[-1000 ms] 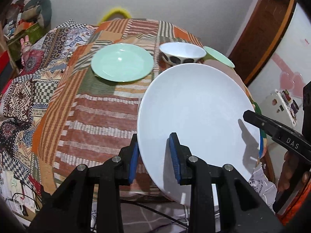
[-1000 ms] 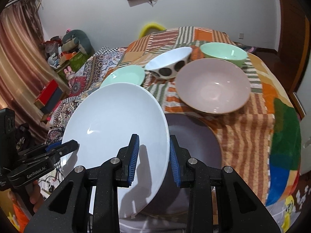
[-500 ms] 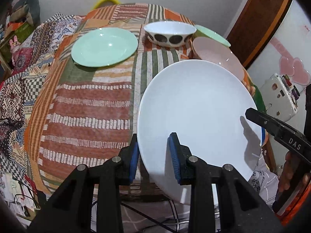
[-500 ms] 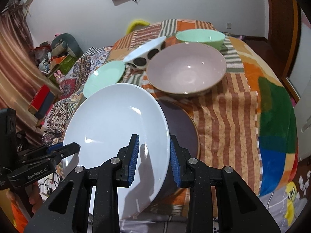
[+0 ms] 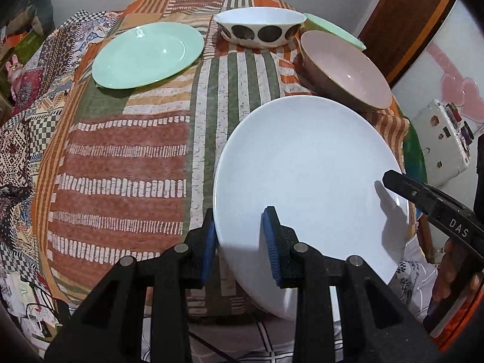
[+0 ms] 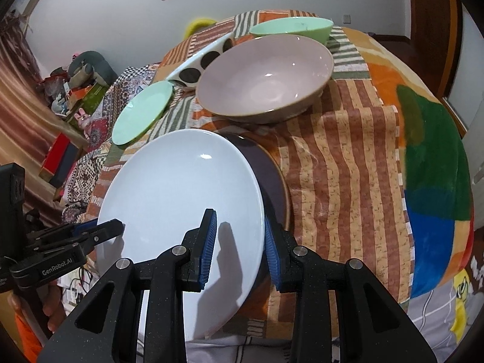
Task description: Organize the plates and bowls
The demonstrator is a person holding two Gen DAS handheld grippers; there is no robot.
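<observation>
You have three plates: one white plate (image 6: 178,199), held up over the near edge of the table (image 6: 348,163); one dark plate (image 6: 272,187) lying flat beneath it; and one mint-green plate (image 5: 145,53) toward the far left side. You have three bowls along the far right side: one pink bowl (image 6: 266,75), one white bowl with dark spots (image 5: 260,28), and one mint-green bowl (image 6: 292,28). That makes six dishes. Two grippers show.
</observation>
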